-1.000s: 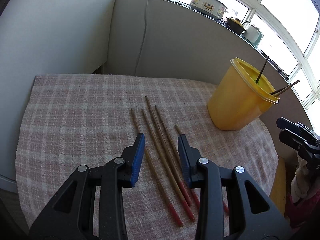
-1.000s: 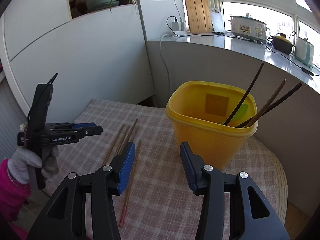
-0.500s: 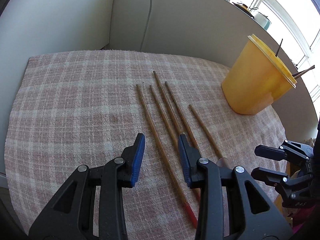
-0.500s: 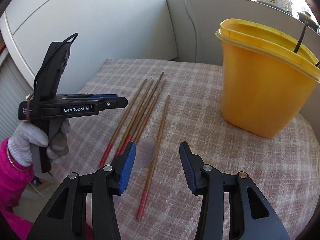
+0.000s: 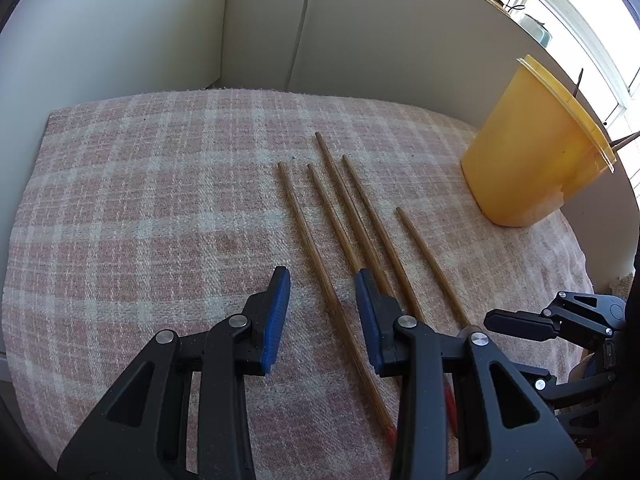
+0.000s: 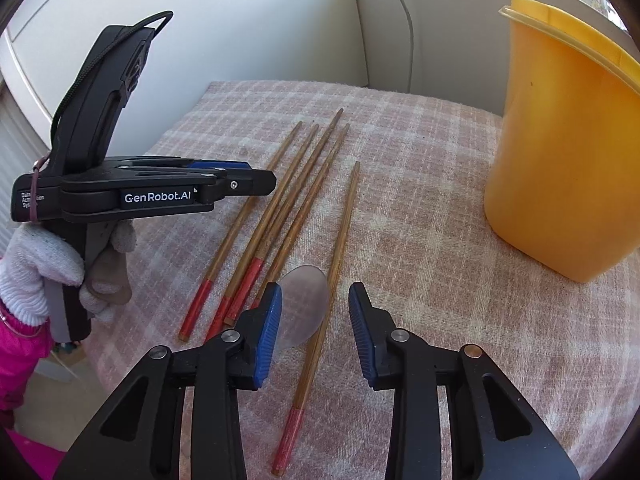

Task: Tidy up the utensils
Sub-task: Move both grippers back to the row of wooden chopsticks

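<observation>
Five chopsticks (image 6: 280, 216) flat, red ends toward both hand-held grippers, left (image 5: 322, 292), right (image 6: 314, 308), gaping, empty.

Chopsticks (image 6: 298, 196): matt wood, red-painted ends. Tub (image 6: 560, 160): smooth yellow plastic. Bench cloth (image 5: 140, 208): rough woven check.

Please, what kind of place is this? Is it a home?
Probably a home, perhaps a sunlit kitchen corner or enclosed balcony. Wooden chopsticks lie on a small table under a checked cloth, a yellow utensil container stands beside them, and cooking pots sit on the window ledge behind.
</observation>
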A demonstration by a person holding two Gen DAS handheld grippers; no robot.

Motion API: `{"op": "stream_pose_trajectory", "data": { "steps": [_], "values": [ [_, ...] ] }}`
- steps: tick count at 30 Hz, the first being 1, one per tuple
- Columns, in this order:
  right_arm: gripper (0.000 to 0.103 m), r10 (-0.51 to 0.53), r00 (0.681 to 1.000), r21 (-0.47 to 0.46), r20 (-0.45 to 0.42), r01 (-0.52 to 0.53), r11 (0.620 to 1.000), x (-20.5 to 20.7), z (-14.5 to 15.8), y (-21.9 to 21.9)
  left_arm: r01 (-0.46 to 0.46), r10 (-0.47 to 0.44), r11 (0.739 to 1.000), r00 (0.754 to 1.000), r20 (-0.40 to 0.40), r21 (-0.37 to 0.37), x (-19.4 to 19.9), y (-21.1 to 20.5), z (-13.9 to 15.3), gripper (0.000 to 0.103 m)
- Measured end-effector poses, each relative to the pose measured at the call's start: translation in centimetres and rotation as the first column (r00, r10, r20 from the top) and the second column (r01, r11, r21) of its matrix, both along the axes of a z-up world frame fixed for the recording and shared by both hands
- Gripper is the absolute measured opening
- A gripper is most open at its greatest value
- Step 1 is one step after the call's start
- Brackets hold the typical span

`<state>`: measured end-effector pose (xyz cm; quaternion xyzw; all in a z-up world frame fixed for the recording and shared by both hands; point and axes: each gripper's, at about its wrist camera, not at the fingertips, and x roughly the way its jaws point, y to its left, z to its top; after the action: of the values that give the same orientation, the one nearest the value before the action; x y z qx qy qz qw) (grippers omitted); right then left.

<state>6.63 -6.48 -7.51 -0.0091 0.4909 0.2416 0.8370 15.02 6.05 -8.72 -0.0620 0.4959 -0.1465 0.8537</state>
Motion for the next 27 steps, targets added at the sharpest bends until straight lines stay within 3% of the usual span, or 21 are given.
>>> {"op": "stream_pose_trajectory", "data": {
  "steps": [3, 8, 14, 27],
  "values": [
    [0.029, 0.006, 1.000, -0.006, -0.009, -0.006, 1.000, 0.4, -0.5, 0.5, 0.006, -0.006, 1.000, 1.000, 0.002, 0.009, 0.6, -0.4, -0.2, 0.034],
    [0.024, 0.015, 1.000, -0.005, -0.012, -0.015, 1.000, 0.4, -0.8, 1.0, 0.013, -0.013, 0.999, 1.000, 0.007, 0.038, 1.4, -0.7, -0.3, 0.023],
    [0.016, 0.020, 1.000, -0.003, -0.012, -0.020, 1.000, 0.3, -0.5, 1.1, 0.021, -0.022, 0.999, 1.000, 0.013, 0.046, 1.5, 0.6, -0.6, 0.022],
    [0.008, 0.068, 0.998, -0.017, -0.010, -0.068, 0.998, 0.4, -0.5, 2.8, 0.022, -0.022, 0.997, 1.000, 0.010, 0.071, 0.2, 0.9, 0.2, 0.022]
  ]
}}
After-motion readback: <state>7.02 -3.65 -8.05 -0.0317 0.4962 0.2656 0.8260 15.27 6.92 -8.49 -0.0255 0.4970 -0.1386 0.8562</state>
